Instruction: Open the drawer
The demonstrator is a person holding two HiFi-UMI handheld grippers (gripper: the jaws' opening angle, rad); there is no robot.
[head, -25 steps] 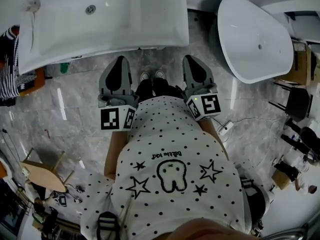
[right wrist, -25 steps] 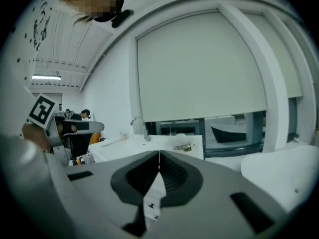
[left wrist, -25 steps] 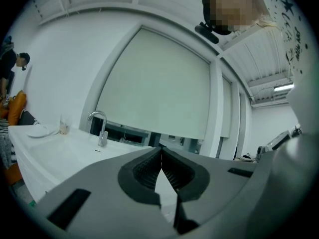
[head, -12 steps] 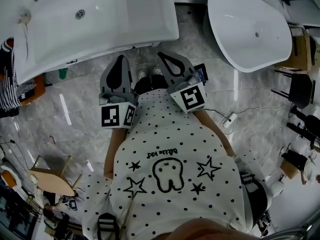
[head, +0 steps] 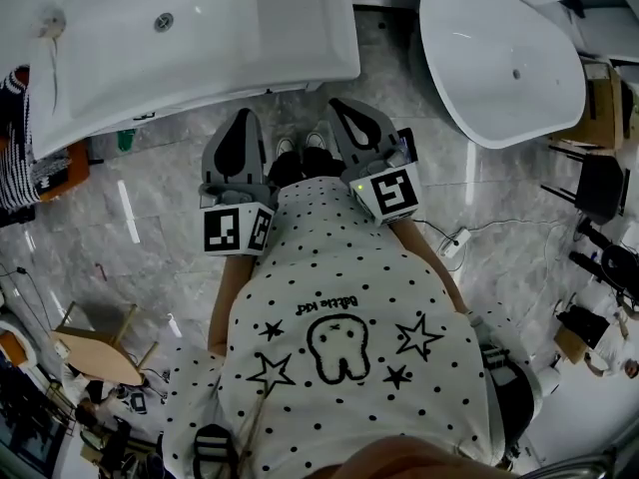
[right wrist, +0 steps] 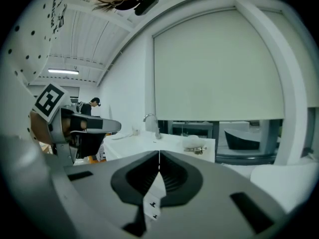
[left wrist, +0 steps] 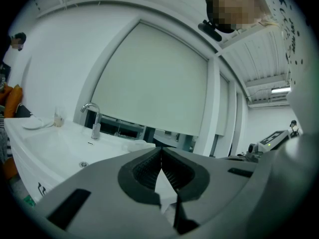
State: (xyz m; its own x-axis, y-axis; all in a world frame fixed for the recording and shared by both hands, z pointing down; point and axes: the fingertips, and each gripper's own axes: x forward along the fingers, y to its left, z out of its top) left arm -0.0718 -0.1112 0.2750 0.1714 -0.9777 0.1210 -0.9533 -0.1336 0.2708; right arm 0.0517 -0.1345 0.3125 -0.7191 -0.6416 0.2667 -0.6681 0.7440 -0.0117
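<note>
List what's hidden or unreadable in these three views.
- No drawer front or handle shows in any view. In the head view, the washbasin top covers whatever sits below it.
- Both shut and empty, the left tool and right tool look over the washbasin, not at its front.
- The small items near the tap in the right gripper view are too small to name.

Illegible upside-down print (head: 330, 308) on shirt (head: 329, 257)
</note>
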